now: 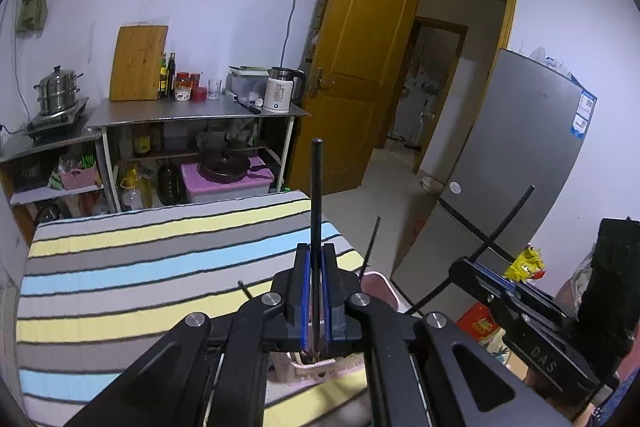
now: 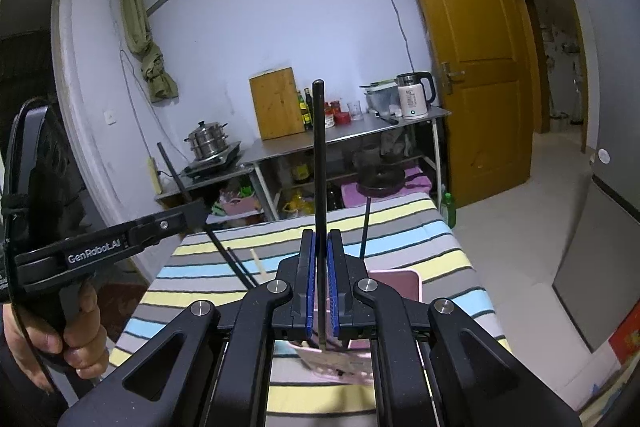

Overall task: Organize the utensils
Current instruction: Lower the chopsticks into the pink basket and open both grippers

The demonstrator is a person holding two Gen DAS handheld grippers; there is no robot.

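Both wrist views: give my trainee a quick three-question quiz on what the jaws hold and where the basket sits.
1. True or false: the left gripper is shut on a black chopstick.
2. What does the right gripper hold? A) spoon B) black chopstick C) nothing
3. The pink basket stands on the striped ____.

Key: 1 true; 2 B; 3 mattress.

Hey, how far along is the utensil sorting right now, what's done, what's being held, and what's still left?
Done: at least one black chopstick already stands in the pink basket on the striped cloth.
In hand: the left gripper and right gripper each have their jaws shut on a black chopstick, one in the left and one in the right, above the basket.
Left: both held chopsticks are not yet placed, and a pale stick lies on the cloth.
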